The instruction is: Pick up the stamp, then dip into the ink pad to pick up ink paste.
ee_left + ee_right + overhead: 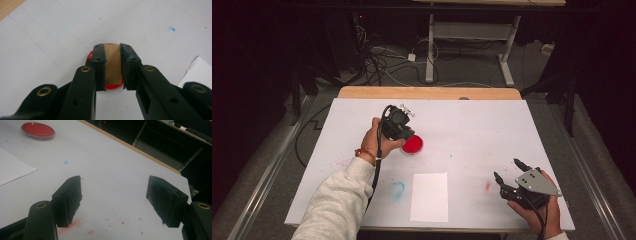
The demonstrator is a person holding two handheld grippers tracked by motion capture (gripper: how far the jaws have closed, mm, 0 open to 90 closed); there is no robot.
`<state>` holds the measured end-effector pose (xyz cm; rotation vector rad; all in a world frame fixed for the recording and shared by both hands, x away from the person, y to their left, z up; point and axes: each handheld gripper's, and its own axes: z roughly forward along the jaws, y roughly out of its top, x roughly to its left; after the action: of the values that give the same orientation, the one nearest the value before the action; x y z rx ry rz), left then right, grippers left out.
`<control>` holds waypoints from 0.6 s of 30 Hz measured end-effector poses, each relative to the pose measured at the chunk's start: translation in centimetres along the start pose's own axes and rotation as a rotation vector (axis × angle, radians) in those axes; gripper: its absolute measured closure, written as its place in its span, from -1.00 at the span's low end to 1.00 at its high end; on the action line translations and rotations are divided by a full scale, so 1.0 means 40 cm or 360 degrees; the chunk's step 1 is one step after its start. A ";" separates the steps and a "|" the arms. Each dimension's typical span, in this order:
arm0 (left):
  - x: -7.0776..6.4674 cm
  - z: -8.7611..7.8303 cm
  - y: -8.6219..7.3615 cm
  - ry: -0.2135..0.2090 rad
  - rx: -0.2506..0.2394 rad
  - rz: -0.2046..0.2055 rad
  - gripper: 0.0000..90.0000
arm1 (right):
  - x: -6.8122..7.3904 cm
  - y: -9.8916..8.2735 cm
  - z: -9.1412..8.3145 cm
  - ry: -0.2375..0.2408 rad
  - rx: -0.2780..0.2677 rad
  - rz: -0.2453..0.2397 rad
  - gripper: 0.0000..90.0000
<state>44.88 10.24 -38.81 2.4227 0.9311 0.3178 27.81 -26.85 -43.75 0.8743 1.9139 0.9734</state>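
The left tongs (111,53) clench a wooden block (112,65) over the red dish (412,144), mid-desk (492,130). The right tongs (113,200), at five o'clock, hang released. A slack grip could drop the block and splash paint.

In the left gripper view the wooden block (113,65) clamped between the jaws covers the middle of the red dish (89,57), and its lower end is hidden, so contact with the dish cannot be told. In the high view the left gripper (401,131) hides the block, and the sheet of paper (197,70) is cut off at the left gripper view's right edge.
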 end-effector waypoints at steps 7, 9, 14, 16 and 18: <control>-0.003 0.019 0.006 -0.0002 0.0030 0.0020 0.64 | -0.002 0.000 0.001 0.0044 -0.0002 0.0021 -0.37; 0.000 0.026 0.006 -0.0016 0.0035 0.0019 0.64 | -0.001 0.001 0.003 0.0039 -0.0004 0.0021 -0.37; -0.002 0.062 0.003 -0.0020 0.0089 0.0011 0.64 | 0.002 0.006 0.008 0.0043 -0.0001 -0.0002 -0.37; -0.004 0.078 0.002 -0.0032 0.0108 0.0015 0.64 | 0.006 0.004 0.008 0.0048 -0.0001 -0.0013 -0.37; -0.008 0.095 -0.001 -0.0014 0.0133 0.0020 0.64 | 0.007 -0.001 0.008 0.0053 0.0015 -0.0034 -0.37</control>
<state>46.09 8.58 -42.00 2.5044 0.9434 0.2778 27.96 -26.53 -44.00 0.8459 1.9538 0.9725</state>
